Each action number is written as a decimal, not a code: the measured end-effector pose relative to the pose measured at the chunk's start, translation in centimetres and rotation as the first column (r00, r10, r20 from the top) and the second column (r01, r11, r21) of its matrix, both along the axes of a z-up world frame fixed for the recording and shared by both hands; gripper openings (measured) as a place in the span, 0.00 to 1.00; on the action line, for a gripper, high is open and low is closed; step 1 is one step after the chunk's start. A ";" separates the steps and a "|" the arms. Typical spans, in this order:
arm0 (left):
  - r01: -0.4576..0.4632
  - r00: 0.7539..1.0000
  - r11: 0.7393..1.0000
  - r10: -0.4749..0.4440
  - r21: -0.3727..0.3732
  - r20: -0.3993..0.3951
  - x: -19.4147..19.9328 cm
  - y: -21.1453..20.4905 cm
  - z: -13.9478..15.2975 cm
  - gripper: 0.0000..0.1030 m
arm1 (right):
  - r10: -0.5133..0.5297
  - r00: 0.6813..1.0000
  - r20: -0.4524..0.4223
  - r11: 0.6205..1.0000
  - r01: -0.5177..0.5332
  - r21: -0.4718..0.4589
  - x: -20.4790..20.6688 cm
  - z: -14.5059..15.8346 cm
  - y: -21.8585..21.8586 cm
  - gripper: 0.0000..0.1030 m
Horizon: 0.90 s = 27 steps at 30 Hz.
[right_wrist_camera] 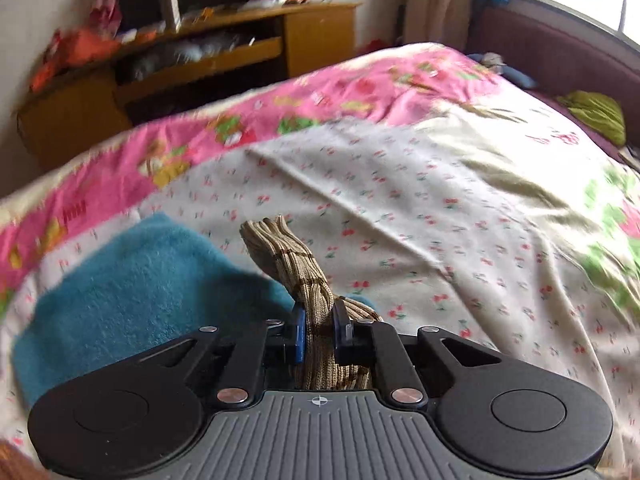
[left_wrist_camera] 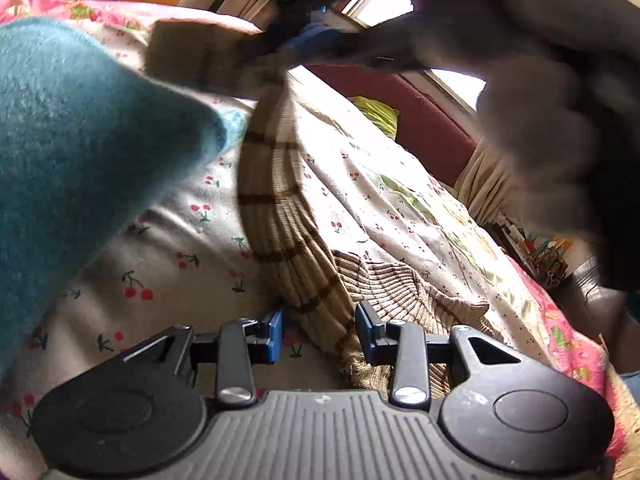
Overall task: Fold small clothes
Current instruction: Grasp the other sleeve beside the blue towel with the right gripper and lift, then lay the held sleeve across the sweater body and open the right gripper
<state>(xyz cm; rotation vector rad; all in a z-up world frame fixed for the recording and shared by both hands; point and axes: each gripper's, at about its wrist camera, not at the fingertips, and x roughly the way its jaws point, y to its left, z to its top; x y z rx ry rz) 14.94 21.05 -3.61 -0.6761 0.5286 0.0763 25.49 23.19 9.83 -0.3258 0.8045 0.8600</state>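
Note:
A beige knit garment with brown stripes point(left_wrist_camera: 280, 216) hangs as a stretched band from the upper middle of the left wrist view down to the bed. My left gripper point(left_wrist_camera: 319, 332) is open, its blue pads either side of the garment's lower part. My right gripper point(right_wrist_camera: 319, 334) is shut on the bunched beige garment point(right_wrist_camera: 298, 264), which sticks up between its pads. The right gripper shows blurred at the top of the left wrist view point(left_wrist_camera: 320, 36), holding the band up. A teal fuzzy cloth point(right_wrist_camera: 132, 280) lies on the bed at left and also fills the left of the left wrist view point(left_wrist_camera: 68, 140).
The bed has a cherry-print sheet point(right_wrist_camera: 420, 216) with a pink patterned border point(right_wrist_camera: 304, 100). A wooden desk point(right_wrist_camera: 192, 68) stands beyond it. A maroon headboard point(right_wrist_camera: 560, 52) and a green cloth point(right_wrist_camera: 596, 114) are at right under a window.

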 end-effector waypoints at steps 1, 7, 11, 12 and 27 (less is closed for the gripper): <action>0.004 1.000 1.000 -0.004 0.020 0.003 0.2 -0.5 0.1 0.47 | -0.028 1.000 -0.009 0.999 0.028 0.036 0.1 0.7 -1.6 0.11; 0.061 0.997 0.984 -0.067 0.166 0.032 0.1 -3.5 0.8 0.48 | -0.265 0.956 -0.127 0.901 0.292 0.320 -1.3 4.2 -15.7 0.11; 0.127 0.989 0.959 -0.142 0.254 0.042 0.0 -5.6 1.4 0.48 | -0.460 0.863 -0.209 0.759 0.504 0.411 -5.0 1.6 -26.9 0.13; 0.141 0.987 0.952 -0.156 0.272 0.034 0.1 -6.1 1.3 0.48 | -0.509 0.831 -0.226 0.736 0.556 0.387 -5.9 0.0 -29.0 0.15; 0.182 0.982 0.908 -0.184 0.378 -0.031 -0.3 -7.7 0.8 0.49 | -0.664 0.581 -0.471 0.474 0.814 0.336 -8.8 -9.4 -39.0 0.28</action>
